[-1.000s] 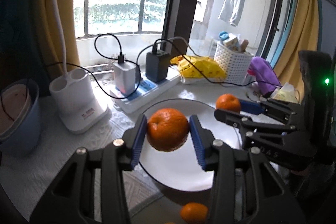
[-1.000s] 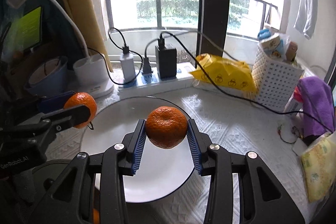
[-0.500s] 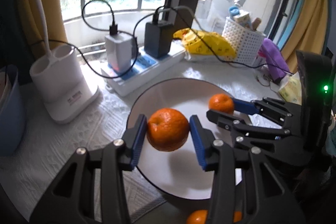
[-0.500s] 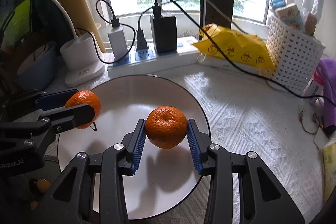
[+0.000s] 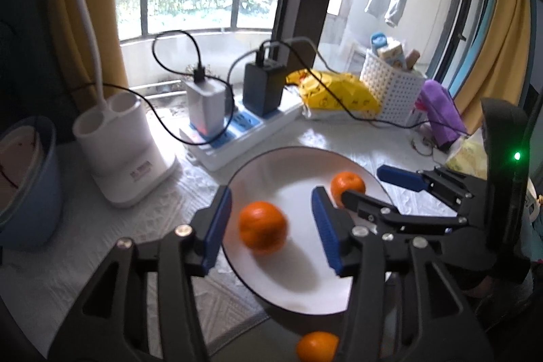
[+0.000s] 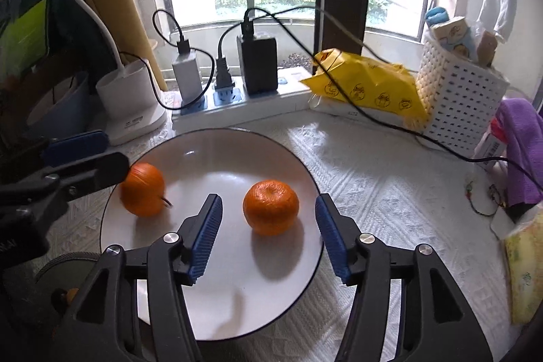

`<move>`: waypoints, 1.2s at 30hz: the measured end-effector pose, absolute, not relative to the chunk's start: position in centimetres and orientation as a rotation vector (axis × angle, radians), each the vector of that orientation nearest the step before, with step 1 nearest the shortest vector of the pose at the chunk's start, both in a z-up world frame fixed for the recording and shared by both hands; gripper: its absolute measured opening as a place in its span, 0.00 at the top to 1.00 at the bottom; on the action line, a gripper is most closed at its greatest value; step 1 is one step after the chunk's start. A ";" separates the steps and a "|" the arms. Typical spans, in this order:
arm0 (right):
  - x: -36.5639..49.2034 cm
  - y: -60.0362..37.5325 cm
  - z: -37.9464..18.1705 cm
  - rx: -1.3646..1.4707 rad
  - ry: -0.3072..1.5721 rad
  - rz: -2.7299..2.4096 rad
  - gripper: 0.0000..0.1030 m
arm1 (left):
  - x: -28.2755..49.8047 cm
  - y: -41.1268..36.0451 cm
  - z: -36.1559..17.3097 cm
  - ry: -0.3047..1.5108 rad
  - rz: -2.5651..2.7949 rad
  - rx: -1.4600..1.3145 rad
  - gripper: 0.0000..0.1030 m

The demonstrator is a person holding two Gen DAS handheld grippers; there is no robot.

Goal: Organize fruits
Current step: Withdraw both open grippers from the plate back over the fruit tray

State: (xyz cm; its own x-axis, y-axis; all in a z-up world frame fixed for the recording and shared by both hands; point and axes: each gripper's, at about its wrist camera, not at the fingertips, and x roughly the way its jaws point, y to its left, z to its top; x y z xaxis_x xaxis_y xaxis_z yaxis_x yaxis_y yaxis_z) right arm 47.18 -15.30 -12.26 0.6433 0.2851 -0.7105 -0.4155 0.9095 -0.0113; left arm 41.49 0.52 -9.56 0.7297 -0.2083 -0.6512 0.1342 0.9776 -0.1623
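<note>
A white plate lies on the white textured cloth. Two oranges lie on it. The left orange sits between the spread blue pads of my left gripper, which is open. The right orange sits between the spread pads of my right gripper, also open. Neither orange touches a pad. Each gripper shows in the other's view, the right gripper and the left gripper. A third orange lies below the plate's near edge.
Behind the plate stand a power strip with chargers and cables, a white lamp base, a blue bowl, a yellow bag, a white basket and a purple cloth.
Both grippers have opened and let go of their oranges, which now rest on the plate. Both grippers have drawn back a little.
</note>
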 end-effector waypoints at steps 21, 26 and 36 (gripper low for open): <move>38.3 -16.4 -4.4 -0.190 0.618 0.382 0.42 | 31.3 1.8 -2.8 0.537 -0.170 -0.143 0.34; 35.5 -16.5 -3.2 -0.193 0.590 0.385 0.42 | 28.9 1.9 -1.8 0.508 -0.165 -0.145 0.34; 30.9 -17.1 -1.6 -0.199 0.542 0.390 0.42 | 24.4 1.8 -0.6 0.461 -0.161 -0.146 0.34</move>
State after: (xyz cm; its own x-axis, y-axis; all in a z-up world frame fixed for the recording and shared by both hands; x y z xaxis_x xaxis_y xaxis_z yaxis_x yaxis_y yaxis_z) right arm 30.88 -17.15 -1.57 0.7858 0.3076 -0.5366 -0.4113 0.9078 -0.0819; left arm 24.37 1.83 -0.63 0.8832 -0.1873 -0.4301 0.1212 0.9768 -0.1764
